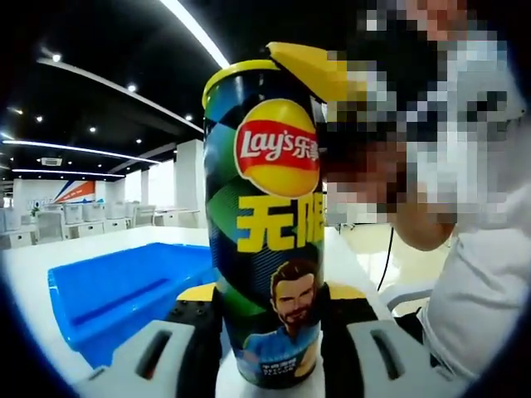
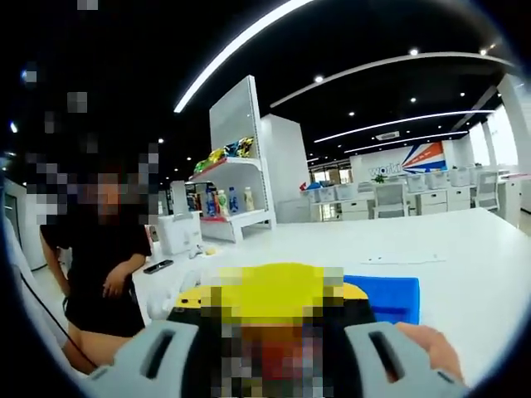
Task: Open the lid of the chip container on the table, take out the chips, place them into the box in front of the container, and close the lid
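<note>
Now, L gripper (image 1: 270, 352) clamps chip can (image 1: 265, 224), yellow lid (image 2: 270, 292) atop

**Grey fingers, white sleeve**

Both grippers, left (image 1: 268, 352) and right (image 2: 270, 356), have pale grey fingers (image 1: 153, 352) with a dark slot in each, black inner pads and yellow trim behind. The person wears a white sleeve (image 1: 481, 282).

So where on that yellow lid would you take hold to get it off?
At the lid rim, coming from above. The chip can stands upright on the table with the left gripper closed around its lower body, so the top is exposed; the lid already looks tilted up on one side, giving an edge to pinch.
</note>
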The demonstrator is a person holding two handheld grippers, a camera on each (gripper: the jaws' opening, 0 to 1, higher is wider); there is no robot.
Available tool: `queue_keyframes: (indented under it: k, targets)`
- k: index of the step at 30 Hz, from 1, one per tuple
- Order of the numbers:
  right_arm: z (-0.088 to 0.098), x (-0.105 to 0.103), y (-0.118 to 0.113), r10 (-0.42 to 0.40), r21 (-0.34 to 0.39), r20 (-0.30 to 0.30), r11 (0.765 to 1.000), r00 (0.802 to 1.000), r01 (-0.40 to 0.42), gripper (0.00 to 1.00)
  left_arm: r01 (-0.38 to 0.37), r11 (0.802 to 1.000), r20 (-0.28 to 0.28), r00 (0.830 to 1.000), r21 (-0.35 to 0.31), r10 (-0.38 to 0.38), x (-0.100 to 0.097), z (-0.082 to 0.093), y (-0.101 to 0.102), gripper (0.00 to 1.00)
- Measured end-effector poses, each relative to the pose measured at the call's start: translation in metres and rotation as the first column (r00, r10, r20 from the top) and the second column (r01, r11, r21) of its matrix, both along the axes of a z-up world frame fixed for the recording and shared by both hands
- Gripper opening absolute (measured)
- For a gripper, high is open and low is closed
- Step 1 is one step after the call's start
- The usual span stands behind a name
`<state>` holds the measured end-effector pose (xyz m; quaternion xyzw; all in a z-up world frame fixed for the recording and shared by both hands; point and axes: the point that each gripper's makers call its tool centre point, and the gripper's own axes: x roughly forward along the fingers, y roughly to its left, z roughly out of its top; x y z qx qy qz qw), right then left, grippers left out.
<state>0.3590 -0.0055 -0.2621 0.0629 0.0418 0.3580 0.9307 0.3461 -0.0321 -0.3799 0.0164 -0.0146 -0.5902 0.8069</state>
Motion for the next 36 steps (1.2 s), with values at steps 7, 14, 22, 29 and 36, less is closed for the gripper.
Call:
queue_keyframes:
  k: [7,14,22,29,36]
  targets:
    - [0.000,0.000,-0.001,-0.004,0.010,-0.026,1.000,1.000,0.004,0.42,-0.003,1.000,0.008,1.000,0.004,0.003,0.000,-0.001,0.000,0.47]
    - [0.000,-0.001,0.000,-0.005,0.005,-0.009,1.000,1.000,0.005,0.44,-0.004,1.000,0.006,1.000,0.000,0.004,-0.001,-0.001,0.000,0.47]
    - [0.001,0.003,0.005,0.042,-0.027,0.060,0.999,0.997,-0.041,0.47,-0.028,0.999,-0.007,1.000,0.031,0.028,0.002,-0.001,0.004,0.47]
    - [0.005,0.003,0.006,0.075,-0.122,0.181,0.991,0.981,-0.054,0.51,-0.024,0.999,-0.006,1.000,0.021,0.025,0.002,-0.001,0.003,0.47]
    - [0.006,-0.002,0.009,0.126,-0.132,0.181,0.986,0.975,-0.103,0.62,-0.027,1.000,-0.005,1.000,0.015,0.027,0.002,-0.001,0.003,0.47]
